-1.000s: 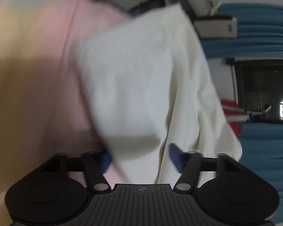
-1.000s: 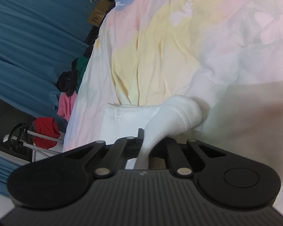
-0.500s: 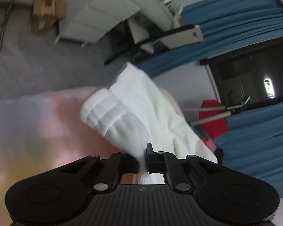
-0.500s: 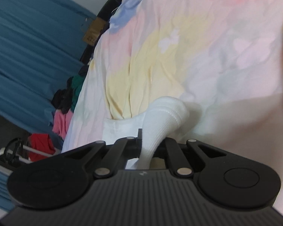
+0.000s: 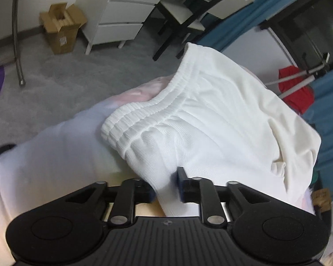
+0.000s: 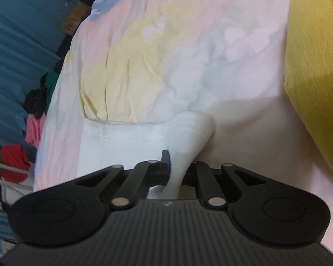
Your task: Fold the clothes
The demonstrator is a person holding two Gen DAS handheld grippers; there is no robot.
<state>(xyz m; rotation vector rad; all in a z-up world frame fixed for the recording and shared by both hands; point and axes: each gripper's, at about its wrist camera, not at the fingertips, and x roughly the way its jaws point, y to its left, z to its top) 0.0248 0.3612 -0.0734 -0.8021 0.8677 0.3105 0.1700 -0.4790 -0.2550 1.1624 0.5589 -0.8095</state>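
A pair of white shorts (image 5: 222,119) with a ribbed elastic waistband lies bunched on a pastel bedsheet (image 5: 55,150). My left gripper (image 5: 166,188) is shut on the waistband end of the shorts. In the right wrist view the same white shorts (image 6: 126,139) lie on the pastel sheet (image 6: 188,55), and my right gripper (image 6: 179,173) is shut on another bunched part of them. Both grips hold the cloth just above the bed.
A yellow fuzzy cushion (image 6: 317,66) lies at the right of the bed. Beyond the bed edge are grey carpet (image 5: 66,73), a white drawer unit (image 5: 126,13), a cardboard box (image 5: 60,28), a black chair (image 5: 188,17), blue curtains (image 6: 15,44) and a rack with a red garment (image 5: 297,90).
My left gripper went from open around the cloth to shut on the waistband and swung to face the room. My right gripper kept its grip and shifted slightly along the bed.
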